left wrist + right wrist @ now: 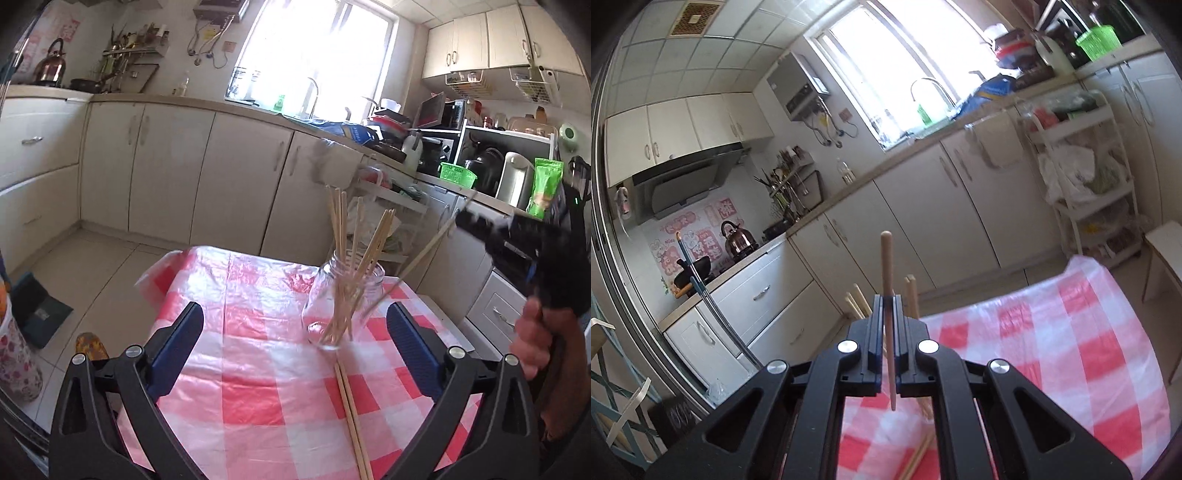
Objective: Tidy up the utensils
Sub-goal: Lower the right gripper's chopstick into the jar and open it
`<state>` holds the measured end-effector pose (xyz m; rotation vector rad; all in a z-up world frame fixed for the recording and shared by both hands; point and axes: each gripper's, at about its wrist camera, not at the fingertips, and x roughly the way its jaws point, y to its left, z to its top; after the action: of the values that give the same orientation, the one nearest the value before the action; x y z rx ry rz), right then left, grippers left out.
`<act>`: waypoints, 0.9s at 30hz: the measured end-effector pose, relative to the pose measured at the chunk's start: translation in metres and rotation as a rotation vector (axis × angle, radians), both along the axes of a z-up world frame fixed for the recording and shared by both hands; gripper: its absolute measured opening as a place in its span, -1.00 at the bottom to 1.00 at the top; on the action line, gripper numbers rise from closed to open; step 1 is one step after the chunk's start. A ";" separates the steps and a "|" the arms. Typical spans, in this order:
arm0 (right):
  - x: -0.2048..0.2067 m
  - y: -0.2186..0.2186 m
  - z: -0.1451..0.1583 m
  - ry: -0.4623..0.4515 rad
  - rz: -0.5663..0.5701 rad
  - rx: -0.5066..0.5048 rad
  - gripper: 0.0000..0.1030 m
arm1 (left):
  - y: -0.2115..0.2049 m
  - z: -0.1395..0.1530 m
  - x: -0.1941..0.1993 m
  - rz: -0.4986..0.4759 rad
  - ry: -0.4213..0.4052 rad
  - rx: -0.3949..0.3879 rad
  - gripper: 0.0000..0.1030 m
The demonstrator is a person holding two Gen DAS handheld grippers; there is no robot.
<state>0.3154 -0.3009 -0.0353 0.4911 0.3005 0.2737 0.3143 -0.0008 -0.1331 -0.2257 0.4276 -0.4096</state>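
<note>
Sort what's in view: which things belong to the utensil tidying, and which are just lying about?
Job: glass jar of chopsticks; chopstick clamped in right gripper; pair of chopsticks on the table; open left gripper.
Lying about: kettle, green basket.

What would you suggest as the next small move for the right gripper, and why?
Probably carry it over the jar and lower the chopstick in. The right gripper is shut on one chopstick, raised off the table, and the jar already holds several. The left gripper is open, with two more chopsticks lying before it.
</note>
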 end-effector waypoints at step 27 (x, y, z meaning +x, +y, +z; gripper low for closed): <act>0.050 0.013 0.035 -0.046 0.000 -0.097 -0.90 | -0.001 -0.027 0.005 -0.024 0.084 -0.063 0.85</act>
<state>0.3656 -0.2875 -0.0001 0.3887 0.2679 0.2689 0.3193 -0.0014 -0.1604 -0.2998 0.5007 -0.4388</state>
